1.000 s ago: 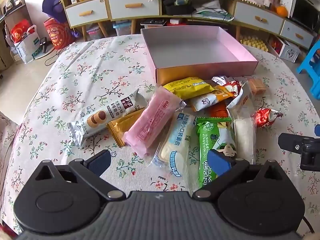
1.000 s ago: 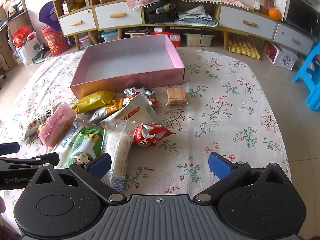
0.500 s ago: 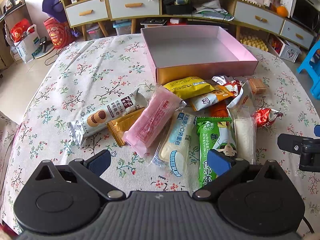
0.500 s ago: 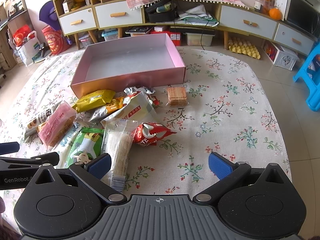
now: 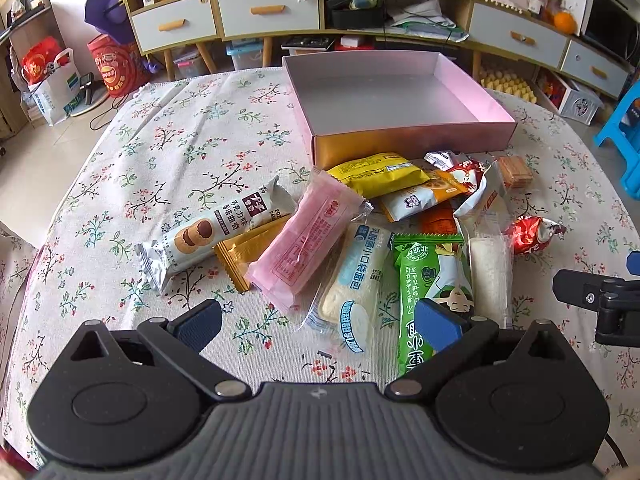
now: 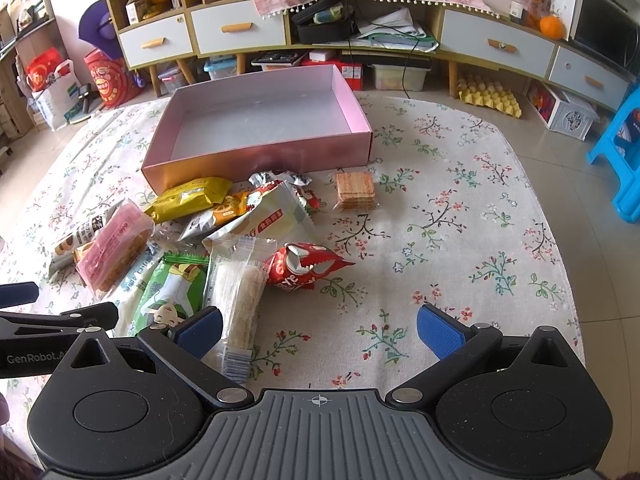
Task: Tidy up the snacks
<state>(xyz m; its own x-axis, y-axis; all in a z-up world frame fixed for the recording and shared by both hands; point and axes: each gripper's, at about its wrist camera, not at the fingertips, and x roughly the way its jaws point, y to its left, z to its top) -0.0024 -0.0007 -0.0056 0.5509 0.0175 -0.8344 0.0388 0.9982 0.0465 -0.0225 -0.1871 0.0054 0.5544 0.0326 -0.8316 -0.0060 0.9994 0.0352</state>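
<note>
An empty pink box [image 5: 400, 136] [image 6: 260, 164] stands at the far side of the floral tablecloth. Several snack packs lie heaped in front of it: a pink pack [image 5: 312, 236], a silver cookie pack [image 5: 208, 232], a green pack [image 5: 424, 280] [image 6: 168, 292], a yellow pack [image 5: 380, 172], a red pack [image 6: 304, 266] and a wafer block [image 6: 355, 191]. My left gripper [image 5: 318, 324] is open and empty, just short of the heap. My right gripper [image 6: 318, 330] is open and empty, to the right of the heap, its left finger beside a clear rice-bar pack [image 6: 240, 292].
The table's right edge [image 6: 560, 240] drops to a tiled floor. A blue stool [image 6: 624, 156] stands to the right. Cabinets with drawers [image 6: 240, 32] line the back wall, with bags [image 5: 116, 64] on the floor at left.
</note>
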